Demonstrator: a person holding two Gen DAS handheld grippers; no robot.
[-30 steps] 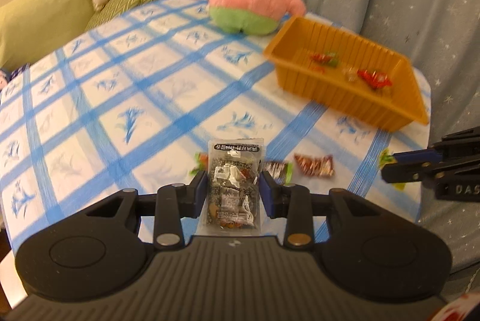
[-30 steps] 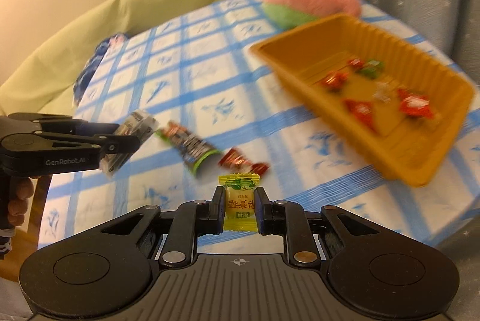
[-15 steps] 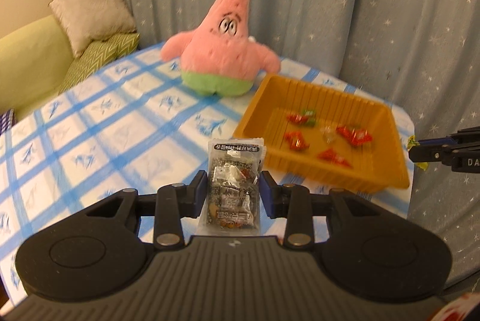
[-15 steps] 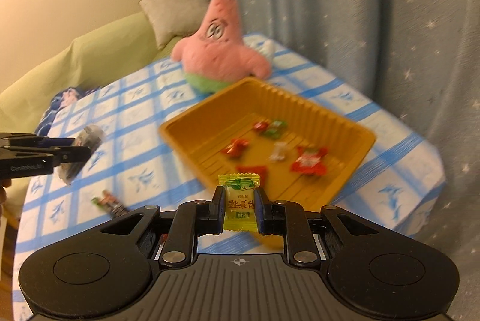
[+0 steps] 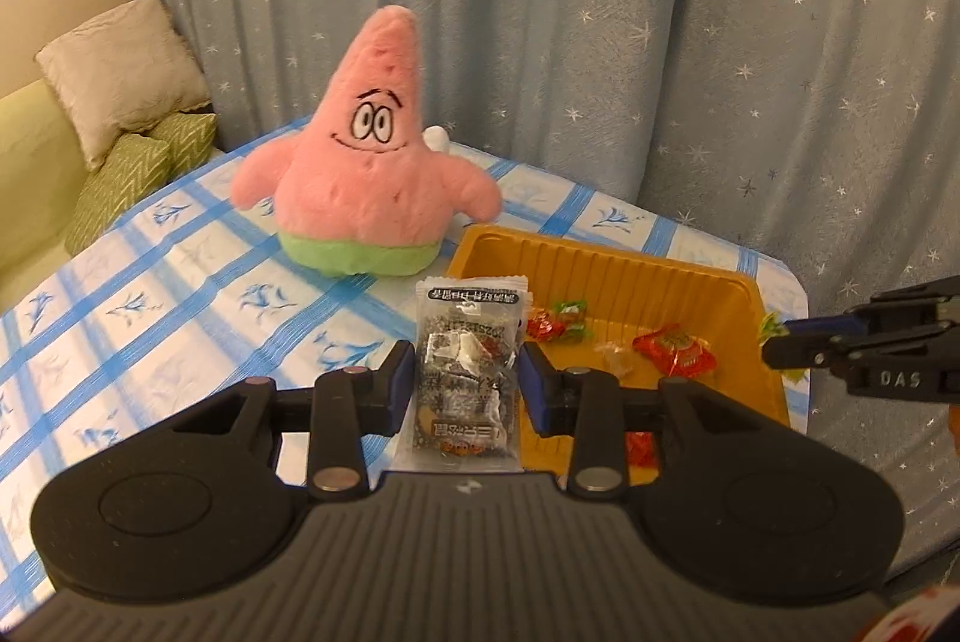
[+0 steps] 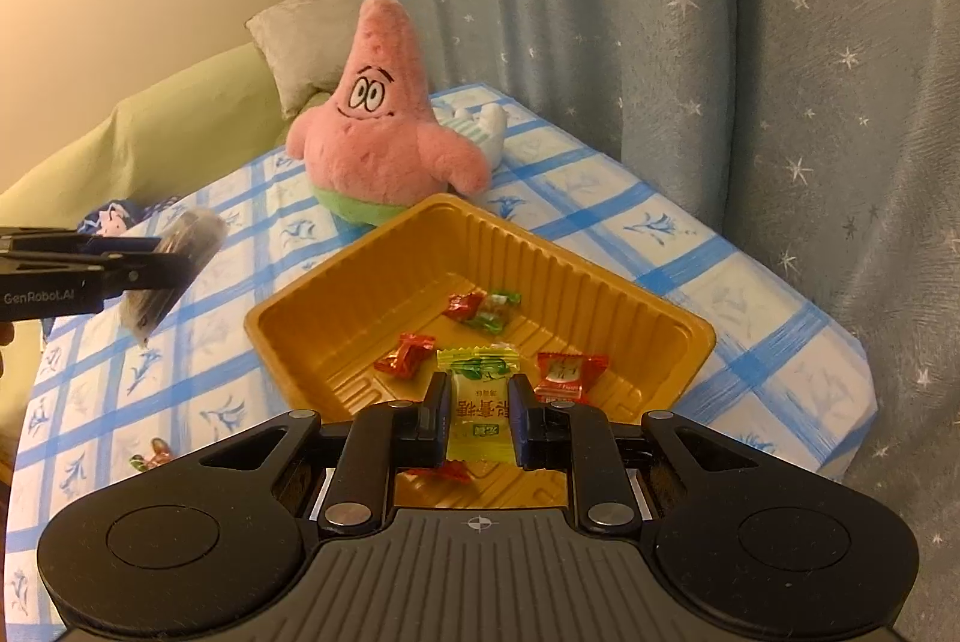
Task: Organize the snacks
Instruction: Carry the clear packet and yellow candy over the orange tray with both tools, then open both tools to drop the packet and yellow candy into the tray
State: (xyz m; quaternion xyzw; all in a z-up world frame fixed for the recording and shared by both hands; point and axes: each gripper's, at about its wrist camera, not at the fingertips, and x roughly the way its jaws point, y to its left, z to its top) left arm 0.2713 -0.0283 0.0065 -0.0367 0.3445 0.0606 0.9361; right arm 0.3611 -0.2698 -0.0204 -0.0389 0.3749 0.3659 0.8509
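Observation:
My left gripper (image 5: 467,385) is shut on a clear packet of dark seeded snack (image 5: 468,372), held in the air beside the orange tray's (image 5: 600,258) left wall. The same gripper (image 6: 174,264) with its blurred packet (image 6: 174,270) shows at the left of the right wrist view. My right gripper (image 6: 479,411) is shut on a yellow-green wrapped candy (image 6: 480,402), hovering over the near end of the orange tray (image 6: 630,300). Several red and green candies (image 6: 480,309) lie inside the tray. The right gripper (image 5: 780,348) pokes in from the right of the left wrist view, candy edge showing.
A pink star plush toy (image 5: 372,186) stands behind the tray on the blue-checked tablecloth (image 5: 180,282). One loose candy (image 6: 150,456) lies on the cloth at the left. A starry grey curtain (image 6: 720,42) hangs just past the table edge; a green sofa with cushions (image 5: 120,66) is at the left.
Both grippers have swept across the table toward the tray and risen, each still holding its snack. The loose candies near the front edge have dropped out of the left wrist view.

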